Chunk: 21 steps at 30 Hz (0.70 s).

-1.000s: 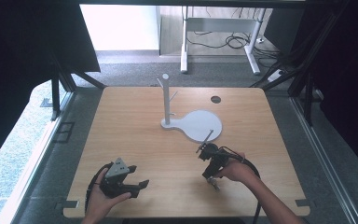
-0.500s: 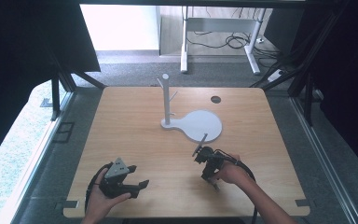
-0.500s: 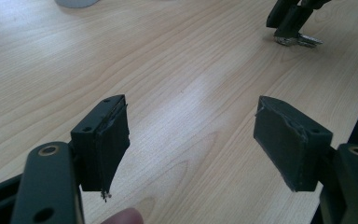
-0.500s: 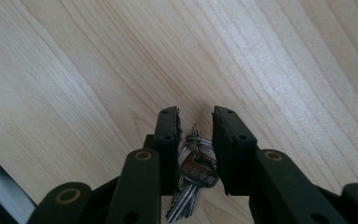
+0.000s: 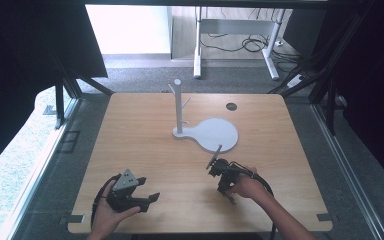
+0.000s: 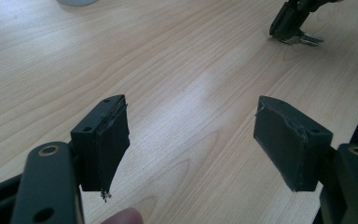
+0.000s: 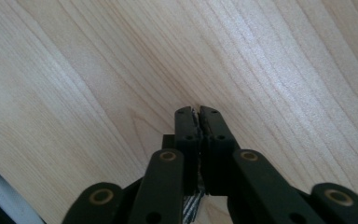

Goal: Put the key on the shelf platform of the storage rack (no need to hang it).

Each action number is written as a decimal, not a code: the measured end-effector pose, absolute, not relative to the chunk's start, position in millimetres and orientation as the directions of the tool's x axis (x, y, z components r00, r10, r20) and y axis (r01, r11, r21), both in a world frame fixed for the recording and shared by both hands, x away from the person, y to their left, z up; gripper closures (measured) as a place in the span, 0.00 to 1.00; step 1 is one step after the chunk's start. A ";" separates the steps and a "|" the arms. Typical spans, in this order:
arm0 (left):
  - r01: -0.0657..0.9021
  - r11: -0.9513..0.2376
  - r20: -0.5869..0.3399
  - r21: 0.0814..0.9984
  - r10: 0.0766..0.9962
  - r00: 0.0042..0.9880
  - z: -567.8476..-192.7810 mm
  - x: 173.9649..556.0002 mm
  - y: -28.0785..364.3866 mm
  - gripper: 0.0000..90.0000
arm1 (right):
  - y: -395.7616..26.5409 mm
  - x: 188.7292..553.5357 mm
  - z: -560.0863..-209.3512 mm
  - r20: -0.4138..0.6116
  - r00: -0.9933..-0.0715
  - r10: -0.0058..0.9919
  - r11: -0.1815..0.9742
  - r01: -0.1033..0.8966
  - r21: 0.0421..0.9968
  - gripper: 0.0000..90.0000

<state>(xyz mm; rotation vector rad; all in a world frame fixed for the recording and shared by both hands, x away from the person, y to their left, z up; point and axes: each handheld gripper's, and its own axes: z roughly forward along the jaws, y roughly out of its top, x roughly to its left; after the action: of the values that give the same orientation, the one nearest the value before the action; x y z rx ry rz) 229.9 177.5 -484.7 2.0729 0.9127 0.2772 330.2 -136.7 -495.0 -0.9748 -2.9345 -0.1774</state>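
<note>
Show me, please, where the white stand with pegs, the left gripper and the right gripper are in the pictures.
white stand (image 5: 178,102), high view, on its upright post.
left gripper (image 5: 149,199), high view, midway between its open jaws.
right gripper (image 7: 198,112), right gripper view, at the tips of its shut jaws.

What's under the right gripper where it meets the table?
A silvery metal piece, perhaps a key, pokes out beneath the right gripper on the table. The fingers have just been closing and now cover the rest, hiding its shape.
</note>
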 end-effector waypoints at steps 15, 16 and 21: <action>0.510 -0.384 -0.123 0.769 0.695 0.709 -484.6 230.3 178.9 0.30 | -135.7 330.1 -487.6 0.060 -0.822 0.567 0.819 0.570 0.066 0.99; 0.511 -0.384 -0.123 0.769 0.695 0.708 -484.7 230.4 179.1 0.30 | -135.4 329.9 -486.0 0.060 -0.820 0.569 0.818 0.572 0.062 0.99; 0.511 -0.380 -0.124 0.771 0.697 0.706 -484.2 230.2 179.9 0.30 | -137.5 330.6 -476.5 0.053 -0.827 0.560 0.824 0.562 0.069 0.99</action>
<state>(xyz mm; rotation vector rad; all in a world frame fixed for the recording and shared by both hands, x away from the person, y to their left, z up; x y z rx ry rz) 230.2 179.9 -484.2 2.0648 0.9198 0.2783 330.6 -137.5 -476.5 -0.9140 -2.9713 -0.1270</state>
